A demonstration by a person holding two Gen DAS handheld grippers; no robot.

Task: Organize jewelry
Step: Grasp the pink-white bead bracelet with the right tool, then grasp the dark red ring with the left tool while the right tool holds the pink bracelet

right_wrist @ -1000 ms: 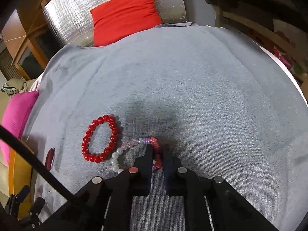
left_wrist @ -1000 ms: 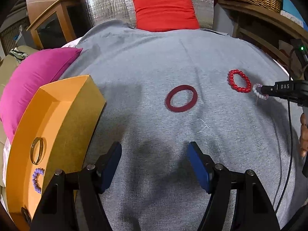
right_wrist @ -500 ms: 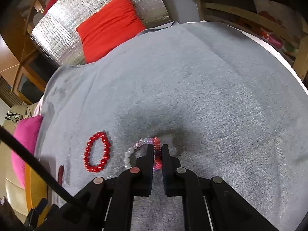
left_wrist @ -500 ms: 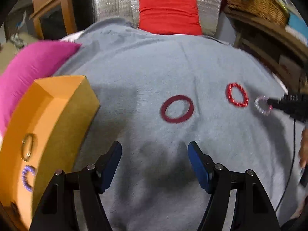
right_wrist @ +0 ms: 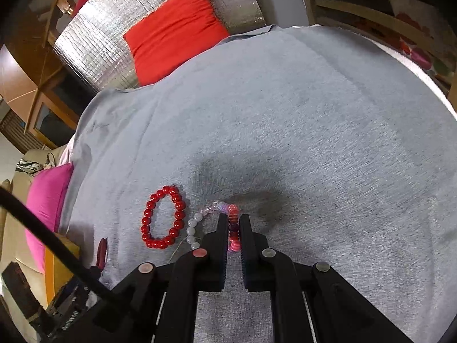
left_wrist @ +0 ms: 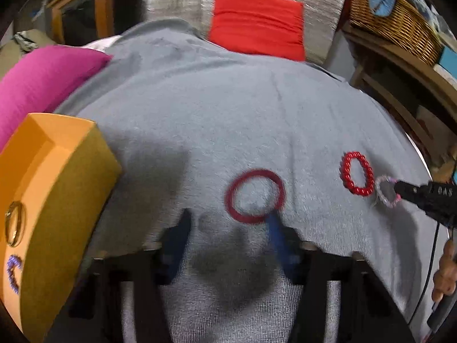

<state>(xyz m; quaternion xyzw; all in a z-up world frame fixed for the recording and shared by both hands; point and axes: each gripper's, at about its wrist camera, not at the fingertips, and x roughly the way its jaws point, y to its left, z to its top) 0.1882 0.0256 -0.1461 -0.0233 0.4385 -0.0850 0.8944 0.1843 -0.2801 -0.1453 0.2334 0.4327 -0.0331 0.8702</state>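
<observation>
My right gripper (right_wrist: 232, 223) is shut on a multicoloured bead bracelet (right_wrist: 232, 228) with pink, purple and white beads, at the cloth surface. A red bead bracelet (right_wrist: 162, 217) lies just left of it. In the left wrist view the dark red bangle (left_wrist: 255, 195) lies on the grey cloth, and my left gripper (left_wrist: 228, 223) is open just in front of it, its right finger under the bangle's near edge. The orange box (left_wrist: 65, 200) at the left holds a gold bangle (left_wrist: 14, 224) and a purple bead bracelet (left_wrist: 12, 273).
A pink cushion (left_wrist: 42, 77) lies at the far left beside the box. A red cushion (left_wrist: 258, 25) leans on silver padding at the back. A wicker basket (left_wrist: 394, 23) sits on wooden shelves to the right.
My left gripper has moved forward to the dark red bangle and its view is blurred. My right gripper has stayed shut on the multicoloured bracelet and tilted a little.
</observation>
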